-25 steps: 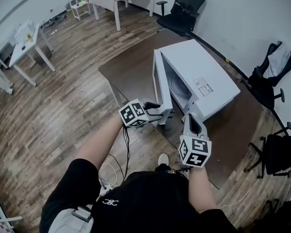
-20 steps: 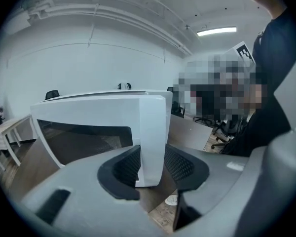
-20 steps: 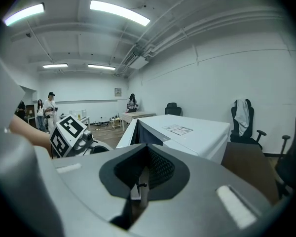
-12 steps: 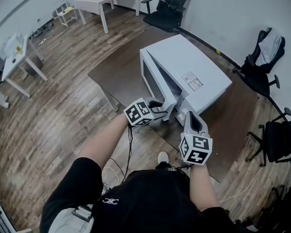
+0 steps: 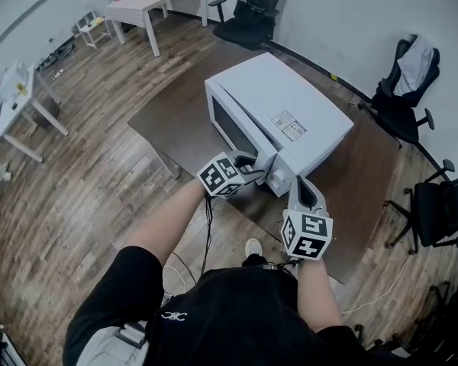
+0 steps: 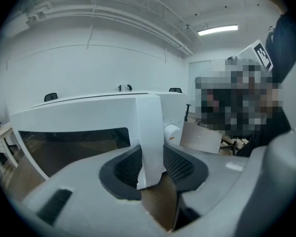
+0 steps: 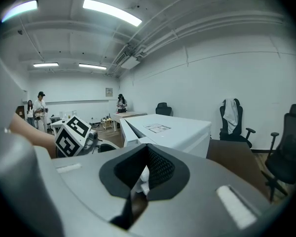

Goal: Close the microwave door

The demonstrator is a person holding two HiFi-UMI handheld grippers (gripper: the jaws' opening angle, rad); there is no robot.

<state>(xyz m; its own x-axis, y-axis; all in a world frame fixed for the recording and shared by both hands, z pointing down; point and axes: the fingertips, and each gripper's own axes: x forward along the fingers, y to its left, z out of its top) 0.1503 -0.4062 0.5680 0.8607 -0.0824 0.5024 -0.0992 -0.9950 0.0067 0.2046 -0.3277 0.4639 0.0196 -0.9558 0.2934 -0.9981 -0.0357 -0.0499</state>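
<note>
Fingers (image 6: pixel 127 170) of the left gripper (image 6: pixel 152 172), having just closed further, clamp the almost-shut door's (image 6: pixel 145 127) free edge between them while the right gripper (image 7: pixel 147 174) sits shut and empty beside them; the inner finger may get caught against the microwave (image 5: pixel 290 105), blocking the latch.

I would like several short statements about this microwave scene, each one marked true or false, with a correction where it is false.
1. The microwave stands on the floor. False: it stands on the dark brown table.
2. The edge of the microwave door lies between the fingers of the left gripper. True; these fingers have just been closing.
3. The microwave door is wide open. False: it is almost shut.
4. A black office chair stands beyond the table. True.
</note>
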